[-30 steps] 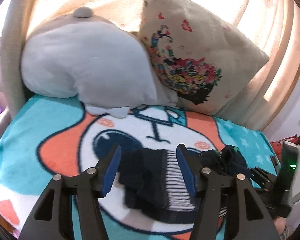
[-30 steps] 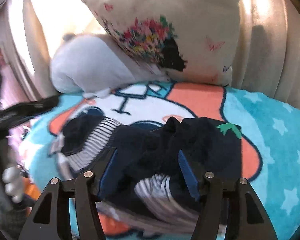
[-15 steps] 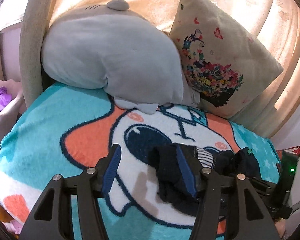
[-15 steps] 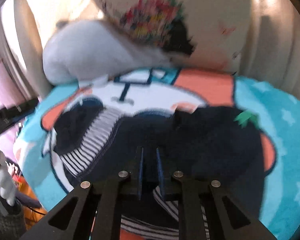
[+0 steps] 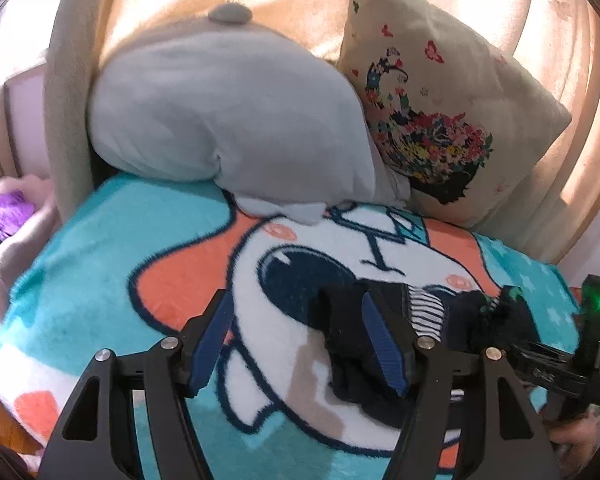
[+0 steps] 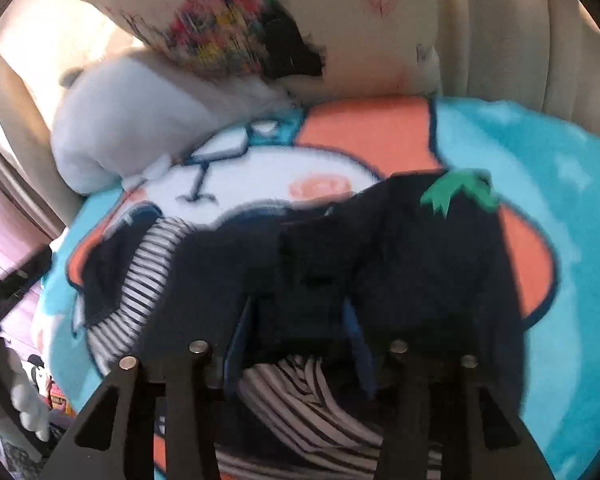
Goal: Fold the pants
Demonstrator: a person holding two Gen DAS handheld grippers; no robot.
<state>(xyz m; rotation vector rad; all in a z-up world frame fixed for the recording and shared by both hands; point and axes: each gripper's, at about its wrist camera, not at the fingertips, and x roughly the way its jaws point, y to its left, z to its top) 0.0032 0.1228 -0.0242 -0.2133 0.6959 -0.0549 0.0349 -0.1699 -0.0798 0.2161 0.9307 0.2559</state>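
Dark navy pants (image 6: 412, 256) with striped cuffs and a green patch lie crumpled on a cartoon blanket (image 6: 572, 184). In the left wrist view the pants (image 5: 352, 344) sit at the lower right, partly behind my right finger. My left gripper (image 5: 300, 340) is open and empty above the blanket, just left of the pants. My right gripper (image 6: 296, 320) is open, its fingers spread over the dark fabric, with a striped cuff (image 6: 300, 396) below them. The right view is blurred.
A grey plush pillow (image 5: 228, 120) and a floral cushion (image 5: 440, 112) lean against the curtain at the back. The blanket (image 5: 100, 240) ends at the left, beside pink and purple items (image 5: 8, 208). The other gripper's body (image 5: 560, 364) shows at the right.
My right gripper was shut on the pants half a second ago and has opened. My left gripper stayed open and pulled back to the left of the pants.
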